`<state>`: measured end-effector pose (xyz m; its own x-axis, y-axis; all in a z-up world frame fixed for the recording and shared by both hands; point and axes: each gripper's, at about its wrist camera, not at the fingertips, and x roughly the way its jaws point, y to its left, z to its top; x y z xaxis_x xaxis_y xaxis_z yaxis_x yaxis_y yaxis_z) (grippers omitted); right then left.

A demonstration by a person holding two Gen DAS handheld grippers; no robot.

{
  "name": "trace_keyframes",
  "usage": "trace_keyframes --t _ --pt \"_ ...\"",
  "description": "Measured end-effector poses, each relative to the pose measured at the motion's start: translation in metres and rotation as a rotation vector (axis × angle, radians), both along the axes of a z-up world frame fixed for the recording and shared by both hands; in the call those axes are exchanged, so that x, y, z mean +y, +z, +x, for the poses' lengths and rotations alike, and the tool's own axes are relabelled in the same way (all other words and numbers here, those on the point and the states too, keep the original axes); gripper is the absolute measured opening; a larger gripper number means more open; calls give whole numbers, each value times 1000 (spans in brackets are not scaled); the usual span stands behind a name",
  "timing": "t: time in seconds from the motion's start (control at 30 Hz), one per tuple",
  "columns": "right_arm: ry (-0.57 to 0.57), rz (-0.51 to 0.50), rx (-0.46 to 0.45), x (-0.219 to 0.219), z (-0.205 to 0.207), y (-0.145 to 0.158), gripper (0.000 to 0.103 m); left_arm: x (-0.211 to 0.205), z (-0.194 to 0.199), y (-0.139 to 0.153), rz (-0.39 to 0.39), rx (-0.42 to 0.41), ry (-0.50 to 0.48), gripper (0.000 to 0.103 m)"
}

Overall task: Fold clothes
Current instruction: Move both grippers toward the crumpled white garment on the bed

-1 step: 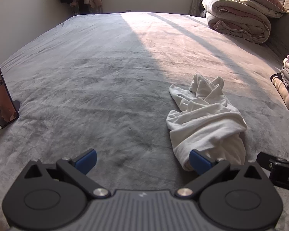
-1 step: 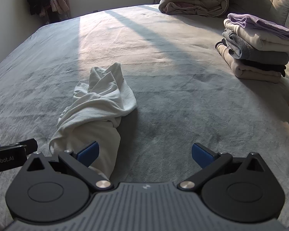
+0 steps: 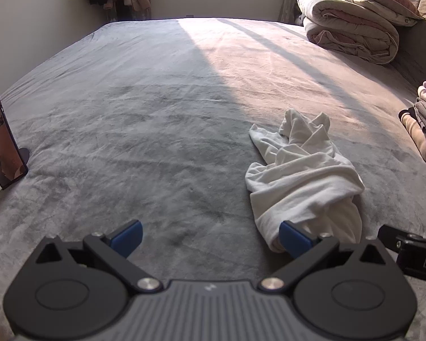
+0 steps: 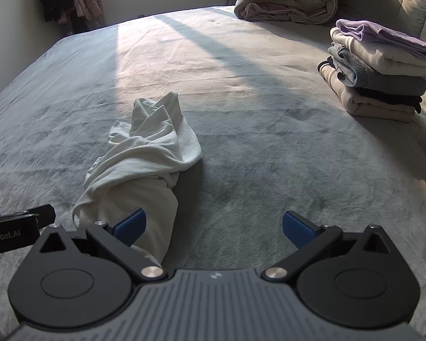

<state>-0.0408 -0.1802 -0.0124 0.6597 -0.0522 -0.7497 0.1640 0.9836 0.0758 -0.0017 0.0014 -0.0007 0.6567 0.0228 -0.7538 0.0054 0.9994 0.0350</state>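
Change since earlier frame: none visible; white garment, both grippers and folded pile sit as before.

Left wrist view
- left gripper (image 3: 210, 236): spread wide, holding nothing, low over the grey bed (image 3: 156, 142).
- white garment (image 3: 301, 176): crumpled, lying ahead and to the right, near end just at the right blue fingertip; long axis running away from the tool.
- phone (image 3: 2, 142): propped far left.

Right wrist view
- right gripper (image 4: 213, 227): spread wide, empty.
- white garment (image 4: 144, 164): ahead and left, near end at the left fingertip.
- folded pile (image 4: 380, 74): well apart, far right.
- nearer arm: neither clearly; garment lies between both.
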Motion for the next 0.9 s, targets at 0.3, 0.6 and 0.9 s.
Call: trace_keyframes --t 0.3,0.6,0.9 --pt "0 -3 -7 1 4 -3 103 7 -7 -4 1 15 -6 102" --pt "2 -8 0 3 3 -7 103 14 -5 -11 11 38 13 102" --pt "14 -12 12 4 4 -5 103 20 -5 -14 14 49 18 102"
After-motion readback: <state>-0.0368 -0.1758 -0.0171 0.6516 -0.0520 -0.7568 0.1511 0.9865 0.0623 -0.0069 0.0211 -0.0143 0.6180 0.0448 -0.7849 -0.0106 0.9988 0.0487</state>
